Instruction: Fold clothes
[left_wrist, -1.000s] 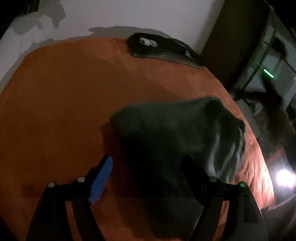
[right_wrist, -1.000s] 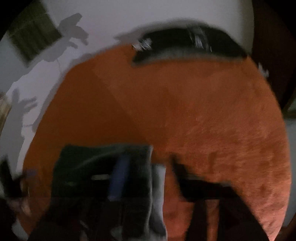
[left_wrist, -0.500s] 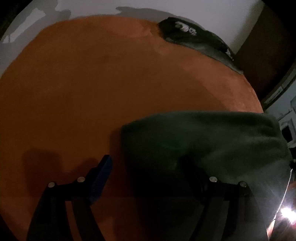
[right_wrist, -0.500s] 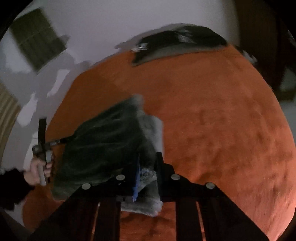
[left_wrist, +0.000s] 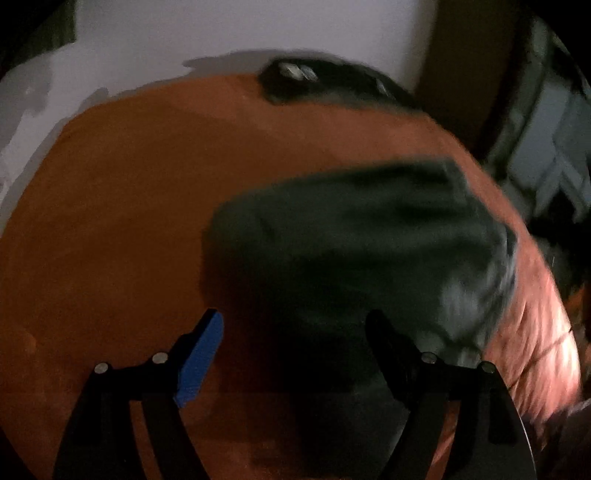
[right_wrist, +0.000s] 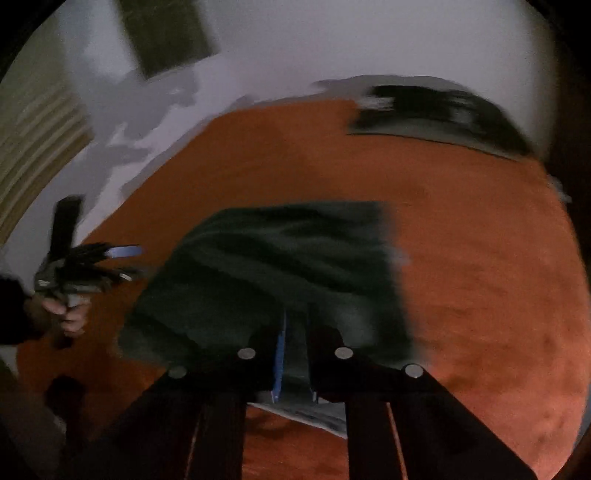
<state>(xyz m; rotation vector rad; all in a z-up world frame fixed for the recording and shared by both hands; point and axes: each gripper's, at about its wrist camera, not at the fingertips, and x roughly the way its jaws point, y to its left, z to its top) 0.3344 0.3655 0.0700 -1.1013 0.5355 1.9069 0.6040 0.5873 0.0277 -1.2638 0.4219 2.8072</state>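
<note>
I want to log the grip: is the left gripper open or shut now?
Open. The left gripper shows its two fingers wide apart, with nothing between them; the dark green garment lies beyond, on the orange cover.

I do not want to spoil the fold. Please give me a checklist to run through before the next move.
1. Right gripper shut on the garment: ok.
2. Left gripper open, holding nothing: ok.
3. Garment lies flat: not ok, it is rumpled.
4. Edges line up: cannot tell, blurred.
5. Orange surface bare left of the garment: ok.
6. Dark cloth at the far edge lies apart: ok.
</note>
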